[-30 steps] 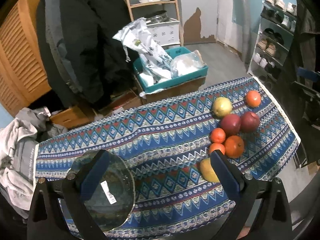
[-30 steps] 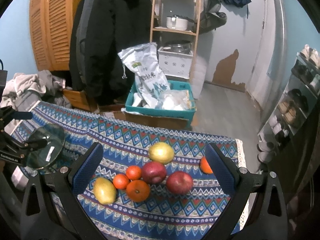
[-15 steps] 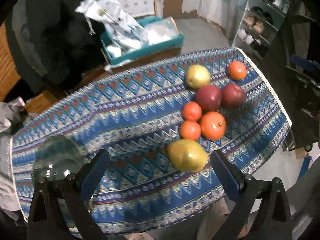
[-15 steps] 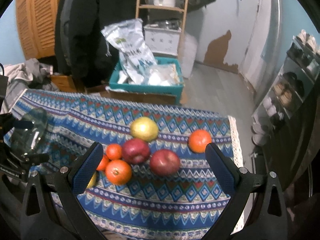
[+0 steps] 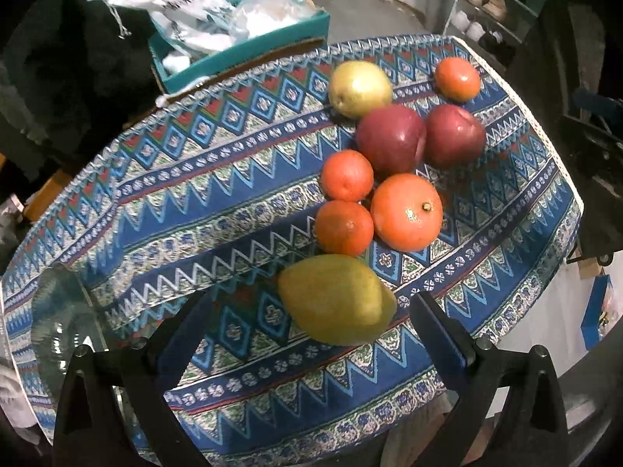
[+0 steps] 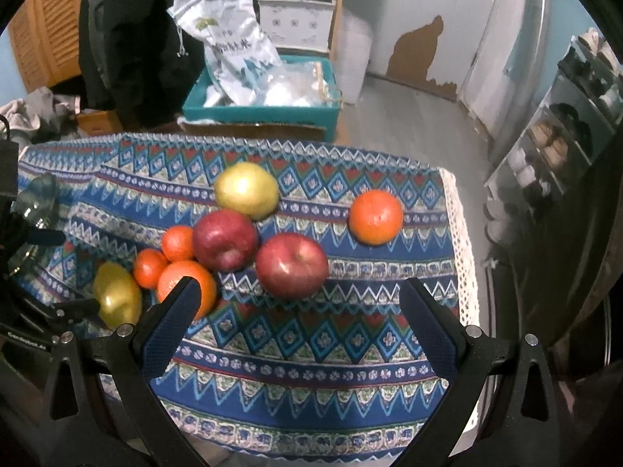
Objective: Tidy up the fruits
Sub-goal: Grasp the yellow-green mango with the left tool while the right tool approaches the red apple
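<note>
Both grippers gape empty: left gripper (image 5: pixel 307 319) hovers around the yellow-green oval mango (image 5: pixel 337 299) (not touching), right gripper (image 6: pixel 298 303) faces a dark red round apple (image 6: pixel 292 270).

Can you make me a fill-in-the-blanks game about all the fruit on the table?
1. There are ____ red apples side by side on the tablecloth.
2. The fruit nearest the left gripper is a ____ pear.
3. One orange sits apart from the other fruit, close to the cloth's ____ lace edge.
4. Both the left and the right gripper are ____ and hold nothing.

Missing words: two; yellow; white; open
</note>
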A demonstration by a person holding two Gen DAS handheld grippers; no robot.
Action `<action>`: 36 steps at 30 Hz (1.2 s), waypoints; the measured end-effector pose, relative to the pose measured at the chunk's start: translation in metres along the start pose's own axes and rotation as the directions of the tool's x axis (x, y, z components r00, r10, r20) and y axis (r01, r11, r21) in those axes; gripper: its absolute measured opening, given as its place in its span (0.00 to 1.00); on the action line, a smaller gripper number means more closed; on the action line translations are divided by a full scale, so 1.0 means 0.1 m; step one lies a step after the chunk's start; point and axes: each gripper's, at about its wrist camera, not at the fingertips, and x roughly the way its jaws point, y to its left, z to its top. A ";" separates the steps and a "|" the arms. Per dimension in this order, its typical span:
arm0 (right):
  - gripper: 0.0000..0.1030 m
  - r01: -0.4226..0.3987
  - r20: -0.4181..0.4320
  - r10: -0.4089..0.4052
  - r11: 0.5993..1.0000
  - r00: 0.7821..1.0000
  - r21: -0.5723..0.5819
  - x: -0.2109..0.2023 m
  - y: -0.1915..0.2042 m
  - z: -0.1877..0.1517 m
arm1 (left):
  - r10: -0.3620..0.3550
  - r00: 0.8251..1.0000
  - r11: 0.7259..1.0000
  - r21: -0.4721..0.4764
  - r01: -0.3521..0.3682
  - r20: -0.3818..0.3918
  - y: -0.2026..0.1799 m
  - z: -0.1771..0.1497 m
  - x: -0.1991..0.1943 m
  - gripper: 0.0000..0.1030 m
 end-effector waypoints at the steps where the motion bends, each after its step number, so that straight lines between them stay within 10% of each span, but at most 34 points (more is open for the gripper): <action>1: 0.97 -0.002 -0.007 0.002 1.000 1.000 0.004 0.02 -0.01 -0.01 | -0.003 1.000 1.000 0.003 0.003 -0.008 -0.01 0.01 0.05 0.99; 36: 0.97 -0.066 -0.181 0.062 0.998 0.982 -0.014 0.96 -0.02 0.04 | -0.090 0.988 0.994 0.045 0.096 -0.123 -0.06 0.01 0.80 0.84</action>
